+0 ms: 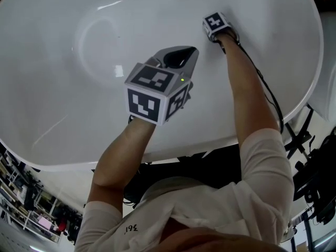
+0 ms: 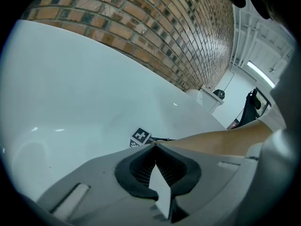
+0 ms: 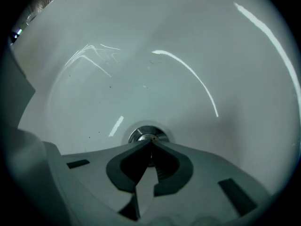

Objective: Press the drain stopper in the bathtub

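Deep in the glossy white oval bathtub (image 1: 52, 114), the right gripper (image 3: 150, 141) has its jaws clenched tip to tip, empty, at the round chrome drain stopper (image 3: 146, 134) on the bare floor. The left gripper (image 1: 182, 52) hangs clenched and empty over open basin, well inside the rim.

A white bathtub (image 1: 58, 109) is catching streaks of light across its glossy basin, while a chrome drain stopper (image 3: 148, 134) is sitting in its floor, toward the far right.
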Tool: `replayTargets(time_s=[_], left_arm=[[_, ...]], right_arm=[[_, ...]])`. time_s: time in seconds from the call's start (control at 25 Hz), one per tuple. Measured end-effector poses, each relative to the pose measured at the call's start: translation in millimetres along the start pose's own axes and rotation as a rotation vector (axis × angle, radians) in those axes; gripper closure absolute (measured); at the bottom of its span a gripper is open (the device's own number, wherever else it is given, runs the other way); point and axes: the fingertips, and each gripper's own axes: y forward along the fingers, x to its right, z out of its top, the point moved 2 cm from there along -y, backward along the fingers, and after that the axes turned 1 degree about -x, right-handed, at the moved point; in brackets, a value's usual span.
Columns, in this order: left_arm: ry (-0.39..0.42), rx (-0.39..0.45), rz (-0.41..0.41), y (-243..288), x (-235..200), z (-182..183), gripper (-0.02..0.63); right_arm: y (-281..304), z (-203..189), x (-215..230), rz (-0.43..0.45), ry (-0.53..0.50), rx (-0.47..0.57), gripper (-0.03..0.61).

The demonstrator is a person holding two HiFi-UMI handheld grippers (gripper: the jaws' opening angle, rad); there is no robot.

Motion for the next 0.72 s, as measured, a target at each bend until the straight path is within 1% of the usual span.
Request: replayTargets(time_s=[0.12, 0.28, 0.52, 0.72], left_arm=[[-0.001, 0.014, 0.003, -2.9, -3.5, 1.4, 0.604], [-0.001, 0.025, 0.021, -2.6, -10.5, 0.0, 0.604], [0.012, 0.038, 0.033, 4.3, -12.7, 5.0, 0.604], [0.030, 0.050, 0.058, 6.1, -17.7, 7.3, 0.604]], right_arm=[[-6.8, -3.5, -1.4, 0.015, -0.022, -0.014, 0.560], [-19.2, -5.4, 0.1, -0.019, -0.041, -0.016, 0.565], [-56.6, 0.4, 3.2, -0.033, -0.021, 0.024, 0.565], [-89.8, 14.6, 9.1, -0.052, -0.027, 0.084, 0.565]])
